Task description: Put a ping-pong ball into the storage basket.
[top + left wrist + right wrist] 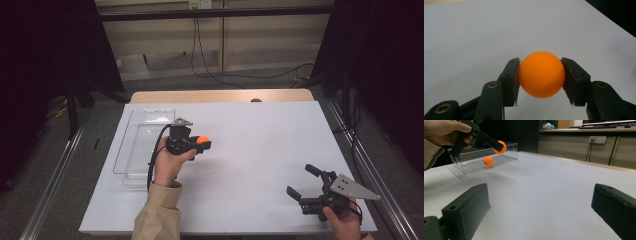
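Note:
An orange ball (pixel 202 140) (pixel 541 74) is pinched between the black jaws of my left gripper (pixel 204 143) (pixel 540 68), which is shut on it and held a little above the white table (pixel 265 145). It hangs just right of a clear plastic box (pixel 142 145) (pixel 506 156). From the right gripper view that held ball (pixel 500 147) sits in front of the box, and a second orange ball (pixel 488 160) appears inside it. My right gripper (pixel 300 179) (pixel 539 195) rests near the table's front right corner, jaws wide open with nothing between them.
The white sheet covers a wooden tabletop (pixel 220 96) whose far edge shows at the back. Cables (pixel 210 70) run across the floor beyond it. Metal rails (pixel 52 175) flank both sides of the table.

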A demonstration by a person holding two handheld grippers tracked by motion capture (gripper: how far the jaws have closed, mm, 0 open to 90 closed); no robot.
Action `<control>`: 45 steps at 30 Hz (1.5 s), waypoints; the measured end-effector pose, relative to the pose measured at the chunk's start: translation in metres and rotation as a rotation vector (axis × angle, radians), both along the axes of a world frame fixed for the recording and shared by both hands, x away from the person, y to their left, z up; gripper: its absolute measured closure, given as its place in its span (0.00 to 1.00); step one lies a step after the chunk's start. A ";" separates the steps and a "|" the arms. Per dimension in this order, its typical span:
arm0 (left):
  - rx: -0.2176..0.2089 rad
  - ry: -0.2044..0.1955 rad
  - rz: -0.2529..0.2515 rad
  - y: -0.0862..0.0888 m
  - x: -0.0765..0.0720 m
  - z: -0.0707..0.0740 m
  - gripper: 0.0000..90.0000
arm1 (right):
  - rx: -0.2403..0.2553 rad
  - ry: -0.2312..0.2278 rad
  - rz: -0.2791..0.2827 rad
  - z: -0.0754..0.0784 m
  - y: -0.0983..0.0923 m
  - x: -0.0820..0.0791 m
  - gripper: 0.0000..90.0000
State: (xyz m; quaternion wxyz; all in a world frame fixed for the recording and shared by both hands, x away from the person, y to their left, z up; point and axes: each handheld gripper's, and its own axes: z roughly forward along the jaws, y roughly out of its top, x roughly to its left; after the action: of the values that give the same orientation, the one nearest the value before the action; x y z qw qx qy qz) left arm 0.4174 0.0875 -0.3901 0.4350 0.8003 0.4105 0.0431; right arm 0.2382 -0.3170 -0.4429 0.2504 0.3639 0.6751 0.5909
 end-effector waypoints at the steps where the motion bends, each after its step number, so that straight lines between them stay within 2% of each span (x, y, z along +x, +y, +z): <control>1: 0.001 -0.001 0.004 0.000 0.000 0.000 0.57 | -0.001 0.000 0.000 0.000 0.000 0.000 0.01; 10: -0.002 -0.008 0.021 0.006 0.000 0.004 0.57 | 0.000 -0.001 0.000 0.000 0.000 0.000 0.01; 12: 0.012 -0.015 0.020 0.008 0.000 0.004 0.57 | -0.001 -0.002 0.000 0.000 0.000 0.000 0.01; 13: 0.002 -0.014 0.029 0.008 -0.001 0.005 0.57 | -0.001 -0.001 0.000 0.000 0.000 0.000 0.01; 19: -0.003 -0.022 0.047 0.015 -0.001 0.009 0.57 | 0.000 -0.002 0.000 0.000 0.000 0.000 0.01; 24: 0.016 -0.027 0.046 0.021 -0.001 0.012 0.57 | 0.000 -0.001 0.000 0.000 0.000 0.000 0.01; 25: 0.000 -0.027 0.060 0.021 -0.002 0.012 0.57 | 0.000 -0.001 0.000 0.000 0.000 0.000 0.01; 31: 0.011 -0.032 0.059 0.028 -0.003 0.015 0.57 | 0.001 -0.002 -0.001 0.000 0.000 0.000 0.01; 45: 0.009 -0.050 0.097 0.047 -0.008 0.022 0.57 | 0.005 -0.002 -0.001 0.000 0.000 0.002 0.01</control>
State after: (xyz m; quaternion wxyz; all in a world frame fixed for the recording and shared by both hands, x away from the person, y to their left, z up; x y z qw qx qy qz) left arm 0.4090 0.1350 -0.3683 0.4388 0.7801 0.4375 0.0861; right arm 0.2401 -0.3166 -0.4428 0.2505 0.3645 0.6732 0.5927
